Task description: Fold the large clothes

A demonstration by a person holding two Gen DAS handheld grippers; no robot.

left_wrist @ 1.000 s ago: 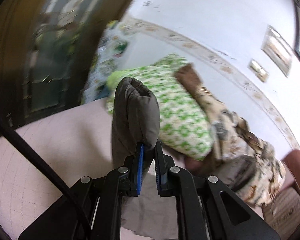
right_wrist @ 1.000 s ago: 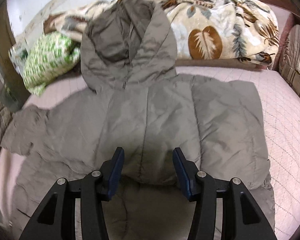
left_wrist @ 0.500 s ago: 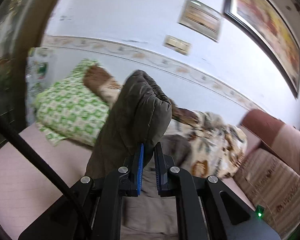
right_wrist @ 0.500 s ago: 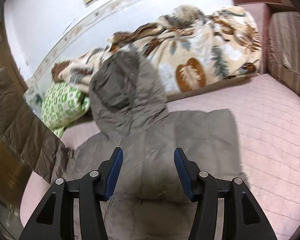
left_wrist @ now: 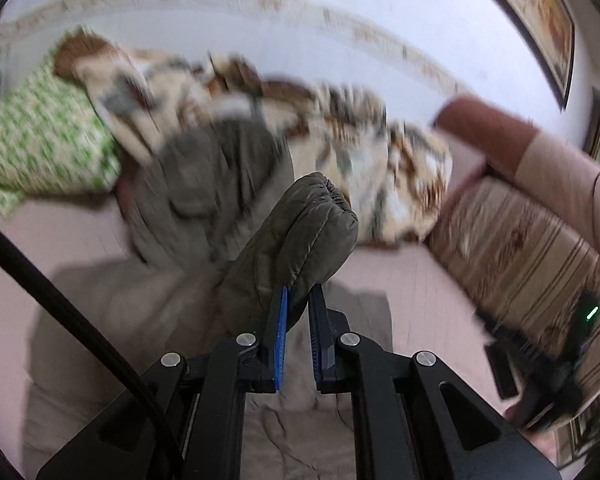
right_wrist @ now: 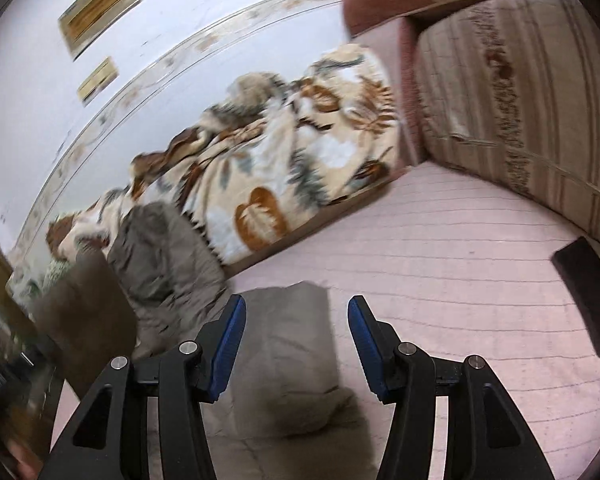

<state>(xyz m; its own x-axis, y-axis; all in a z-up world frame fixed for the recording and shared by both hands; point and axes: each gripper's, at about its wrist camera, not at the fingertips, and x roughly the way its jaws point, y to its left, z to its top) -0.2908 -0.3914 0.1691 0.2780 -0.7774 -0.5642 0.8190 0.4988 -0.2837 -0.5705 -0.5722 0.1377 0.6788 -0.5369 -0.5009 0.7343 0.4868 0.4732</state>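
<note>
**Carrying the sleeve across the coat**

Clamping the coat's sleeve [left_wrist: 296, 236] just behind its gathered cuff, the left tool [left_wrist: 298, 344] has its jaws clenched on the padded fabric, so the cuff stands up and forward above the blue pads. Gripping near the cuff looks deliberate: it gives control of the sleeve's whole length, letting it be laid over the body in one sweep.

The coat [left_wrist: 112, 320] itself, a grey-brown hooded puffer, lies spread flat on the pink quilted bed [right_wrist: 440, 264], with its hood [right_wrist: 160, 256] pushed up against the leaf-print blanket [right_wrist: 292, 152] at the back. A green pillow [left_wrist: 40, 148] sits to one side of that blanket, and a striped cushion [right_wrist: 512, 92] bounds the bed on the other side.

The right tool [right_wrist: 296, 344] hovers released, jaws apart over the coat's edge with nothing between the pads. It seems to be kept clear and ready, either to pin the body flat or to take the opposite sleeve. A dark flat object [right_wrist: 588, 296] lies on the bed, well apart from the coat. The fold is at an early stage, judging by the body lying fully open.
</note>
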